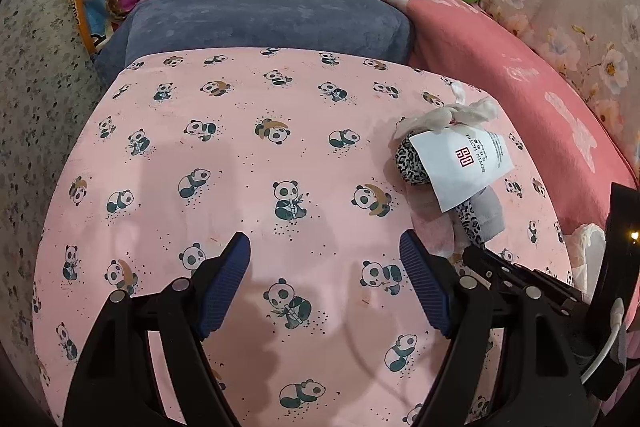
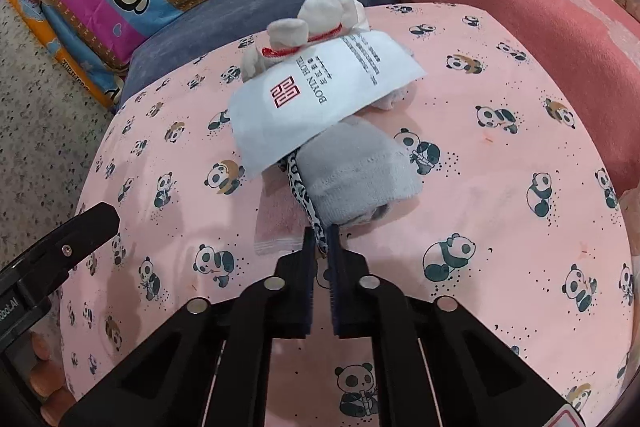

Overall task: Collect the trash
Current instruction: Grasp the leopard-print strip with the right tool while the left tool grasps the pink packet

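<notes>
— Soft cloth and thin paper, that is all we have in this heap on the pink panda-print sheet (image 2: 500, 187). We see a grey sock (image 2: 356, 183), a leopard-print strip (image 2: 304, 195) running along its left side, a white paper packet (image 2: 320, 91) with red and black print lying over both, and a bundle of pale socks (image 2: 320, 19) at the far end.

— Where do we stand with the tongs?

— Our right gripper (image 2: 320, 247) has its jaws pressed together on the near end of the leopard-print strip, just beside the cuff of the grey sock. Whether a fold of the grey sock is caught too, we cannot tell. Our left gripper (image 1: 324, 275) hangs spread wide above bare sheet, well to the left of the heap, with nothing between its fingers.

— How will the stuff behave if we lift?

— We judge all of it light and limp. The strip should trail and stretch rather than carry the pile, and the sock would sag from any pinch. The packet looks flat, smooth and slippery; it only rests on top, so it would likely slide off.

— Then where do we take hold of the packet?

— We would pinch one free edge, perhaps the near-left corner that overhangs the sheet, and grip lightly, since the paper will crease.
</notes>
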A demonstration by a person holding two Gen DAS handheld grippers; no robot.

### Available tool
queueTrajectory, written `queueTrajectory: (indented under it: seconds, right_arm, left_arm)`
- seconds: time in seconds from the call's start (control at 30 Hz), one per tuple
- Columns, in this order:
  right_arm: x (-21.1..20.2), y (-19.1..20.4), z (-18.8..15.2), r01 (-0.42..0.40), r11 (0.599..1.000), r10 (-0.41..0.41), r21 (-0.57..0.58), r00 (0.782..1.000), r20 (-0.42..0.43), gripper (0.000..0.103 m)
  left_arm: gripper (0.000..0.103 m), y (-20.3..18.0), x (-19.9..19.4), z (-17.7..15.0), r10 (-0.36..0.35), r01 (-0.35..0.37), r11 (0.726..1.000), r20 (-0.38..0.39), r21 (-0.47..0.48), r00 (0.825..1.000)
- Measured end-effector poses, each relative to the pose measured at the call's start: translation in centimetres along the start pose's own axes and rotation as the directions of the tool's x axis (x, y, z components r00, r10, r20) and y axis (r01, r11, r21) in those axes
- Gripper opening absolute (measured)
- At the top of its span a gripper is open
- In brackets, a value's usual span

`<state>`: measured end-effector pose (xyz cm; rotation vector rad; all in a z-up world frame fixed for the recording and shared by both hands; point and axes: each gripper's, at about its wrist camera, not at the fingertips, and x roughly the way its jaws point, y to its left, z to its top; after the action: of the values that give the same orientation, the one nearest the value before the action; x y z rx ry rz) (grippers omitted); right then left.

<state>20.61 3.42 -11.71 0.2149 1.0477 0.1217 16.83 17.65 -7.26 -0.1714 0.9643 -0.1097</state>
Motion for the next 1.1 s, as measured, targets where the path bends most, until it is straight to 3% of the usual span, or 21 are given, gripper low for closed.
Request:
queueTrajectory:
  seconds: [0.27,0.47,0.67,0.9,1.1]
  right_arm:
    - [-5.2,-0.7,-0.9,-0.087,0.996,0.082,0.033,0.990,0.112,0.003]
    - [-11.0,-2.0,-1.6,-0.085,0.993,0.064,0.083,0.971,0.229,0.003]
    - [-13.6,-4.3,-2.0,-0.066,0.989,0.030,0.132,0.965,0.260,0.003]
    - [-14.0,-7.2,-1.9,-0.070,0.981,0.021,0.178,0.964,0.265,0.003]
    - [-13.2,-8.4,-1.5,-0.074,0.978,0.021,0.195,0.965,0.260,0.003]
  left_arm:
    - [0.073,-1.0,-0.1,-0.7,-0.016,0.017,1.000,-0.013,0.010,1.000]
    - [0.073,-2.4,-0.4,-1.5,-0.035,0.035,0.999,-0.023,0.030,0.999]
    - [0.073,-4.7,1.0,-1.7,-0.062,0.064,0.996,-0.042,0.068,0.997]
    - [0.072,-6.9,5.2,-1.0,-0.057,0.066,0.994,-0.093,0.089,0.994]
    - [0.053,-7.9,7.0,-0.7,-0.039,0.051,0.991,-0.100,0.120,0.994]
